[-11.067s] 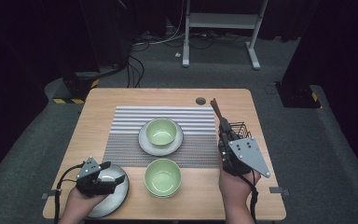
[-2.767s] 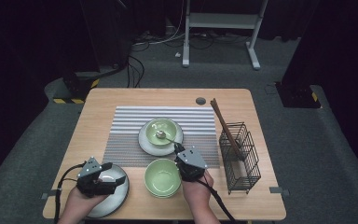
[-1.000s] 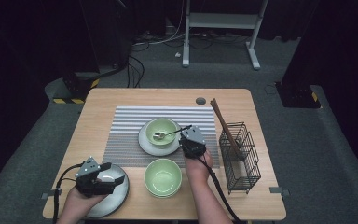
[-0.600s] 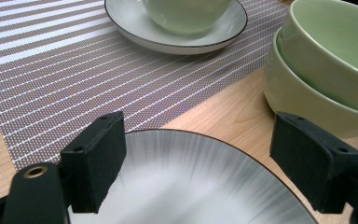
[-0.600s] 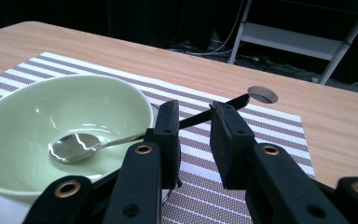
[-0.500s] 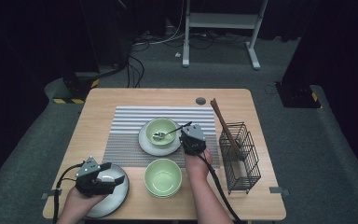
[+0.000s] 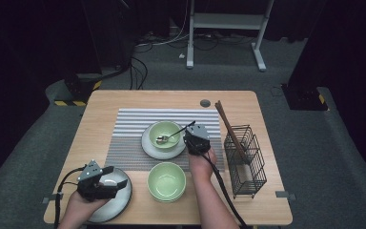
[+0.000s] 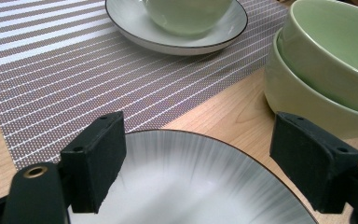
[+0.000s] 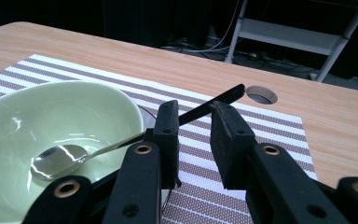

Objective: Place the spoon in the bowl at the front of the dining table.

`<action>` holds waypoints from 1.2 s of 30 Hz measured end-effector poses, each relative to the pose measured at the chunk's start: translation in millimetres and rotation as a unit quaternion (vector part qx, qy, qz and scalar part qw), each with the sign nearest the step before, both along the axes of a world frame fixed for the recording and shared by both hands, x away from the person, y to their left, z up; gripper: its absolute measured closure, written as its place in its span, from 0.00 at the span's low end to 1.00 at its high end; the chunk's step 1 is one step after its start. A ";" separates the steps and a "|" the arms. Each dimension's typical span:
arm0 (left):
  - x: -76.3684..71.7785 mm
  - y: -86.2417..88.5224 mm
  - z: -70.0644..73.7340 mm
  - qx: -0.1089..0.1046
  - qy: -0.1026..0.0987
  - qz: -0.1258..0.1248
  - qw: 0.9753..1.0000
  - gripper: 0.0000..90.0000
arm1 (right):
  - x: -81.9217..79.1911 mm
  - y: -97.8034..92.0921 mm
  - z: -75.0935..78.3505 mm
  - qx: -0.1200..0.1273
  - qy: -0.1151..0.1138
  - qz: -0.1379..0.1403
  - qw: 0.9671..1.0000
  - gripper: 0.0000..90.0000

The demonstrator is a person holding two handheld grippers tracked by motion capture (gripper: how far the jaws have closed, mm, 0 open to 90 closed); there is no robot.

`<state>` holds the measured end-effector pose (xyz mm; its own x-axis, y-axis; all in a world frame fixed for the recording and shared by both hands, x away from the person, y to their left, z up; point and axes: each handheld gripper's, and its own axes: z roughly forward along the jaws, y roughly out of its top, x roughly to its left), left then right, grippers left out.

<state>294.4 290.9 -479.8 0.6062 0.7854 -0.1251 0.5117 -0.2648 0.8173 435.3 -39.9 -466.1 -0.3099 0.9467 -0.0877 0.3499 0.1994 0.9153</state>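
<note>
A pale green bowl (image 7: 164, 131) sits on a white plate (image 7: 150, 149) on the striped placemat (image 7: 128, 129). A spoon (image 7: 162, 139) lies in it, its black handle leaning over the right rim. My right gripper (image 7: 191, 130) is just right of that bowl. In the right gripper view its jaws (image 9: 193, 126) stand a little apart, with the spoon (image 9: 56, 161) handle running across behind their tips, not pinched. My left gripper (image 7: 115, 176) hovers open over a grey plate (image 7: 119, 202) at the front left, its jaws (image 8: 200, 154) wide above the plate (image 8: 191, 186).
Two stacked green bowls (image 7: 167, 181) stand near the front edge, close to the left gripper's right jaw (image 8: 326, 60). A black wire basket (image 7: 245, 162) holding dark chopsticks (image 7: 228, 126) stands at the right. A round hole (image 7: 205, 103) is in the tabletop at the back.
My right gripper went from the wire basket to beside the far bowl, bringing the spoon, which now lies in that bowl. Over the last second nothing visibly moves. The left gripper stays put.
</note>
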 end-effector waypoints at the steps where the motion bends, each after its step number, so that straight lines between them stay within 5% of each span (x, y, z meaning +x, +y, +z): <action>1: 0.0 0.0 0.0 0.000 0.000 0.000 1.000 0.21 | 0.0 0.0 0.0 0.000 0.000 0.000 1.000 0.80; 12: 0.3 -0.1 -0.4 0.002 0.000 -0.002 1.000 0.21 | -3.4 1.9 2.7 0.001 -0.002 0.004 1.000 0.79; 36: 0.6 -5.1 -2.6 0.006 0.004 -0.007 1.000 0.21 | -66.9 -0.5 11.6 0.008 -0.019 0.043 0.999 0.68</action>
<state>295.0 285.7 -482.4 0.6154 0.7790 -0.1201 0.5146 -0.2817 0.8098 368.3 -40.3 -454.5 -0.3871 0.9180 -0.0861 0.2979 0.2129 0.9306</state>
